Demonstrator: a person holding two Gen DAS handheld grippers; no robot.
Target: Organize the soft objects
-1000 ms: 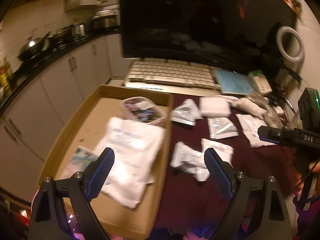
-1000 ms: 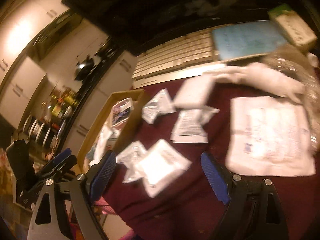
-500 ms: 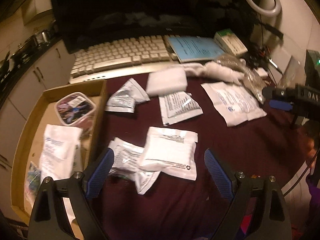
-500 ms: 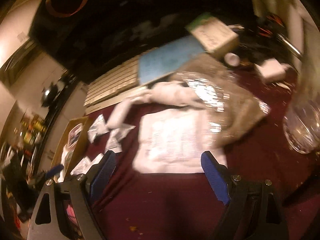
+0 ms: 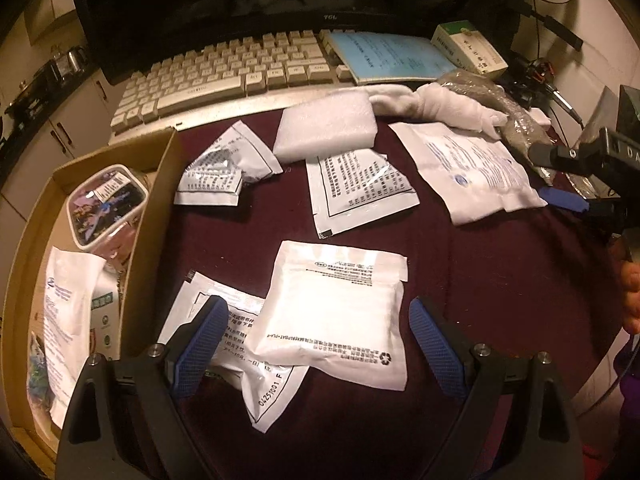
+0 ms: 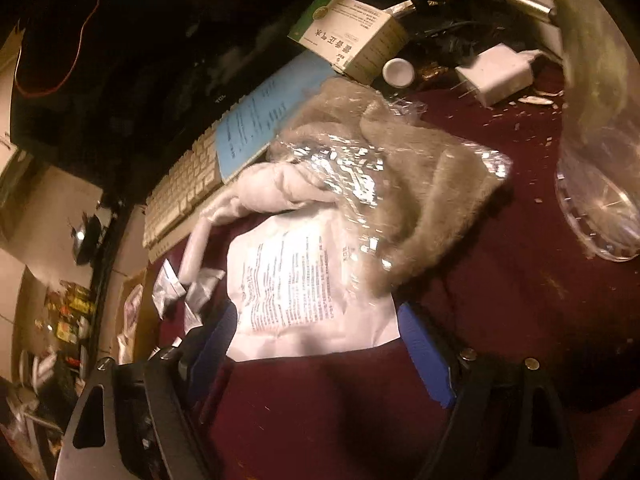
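Note:
Several white soft packets lie on a dark red cloth. My left gripper (image 5: 318,340) is open, its blue fingers on either side of a puffy white packet (image 5: 332,312) that overlaps a flatter printed packet (image 5: 248,376). My right gripper (image 6: 316,344) is open around the near edge of a large white printed packet (image 6: 296,284), which also shows in the left wrist view (image 5: 476,168). A grey furry cloth in clear wrap (image 6: 400,184) overlaps that packet's far side. A cardboard box (image 5: 156,208) at the left holds a white packet (image 5: 68,312) and a plastic tub (image 5: 104,204).
A keyboard (image 5: 224,68) and a dark monitor (image 5: 240,0) stand behind. A blue booklet (image 5: 384,56), a green-white carton (image 6: 348,36), a white foam pad (image 5: 328,124), a white cloth (image 5: 436,104), a charger (image 6: 496,72) and a clear glass (image 6: 604,184) crowd the back right.
My left gripper swung from over the cardboard box to the right and down onto the puffy packet. My right gripper moved right and closed in on the large printed packet.

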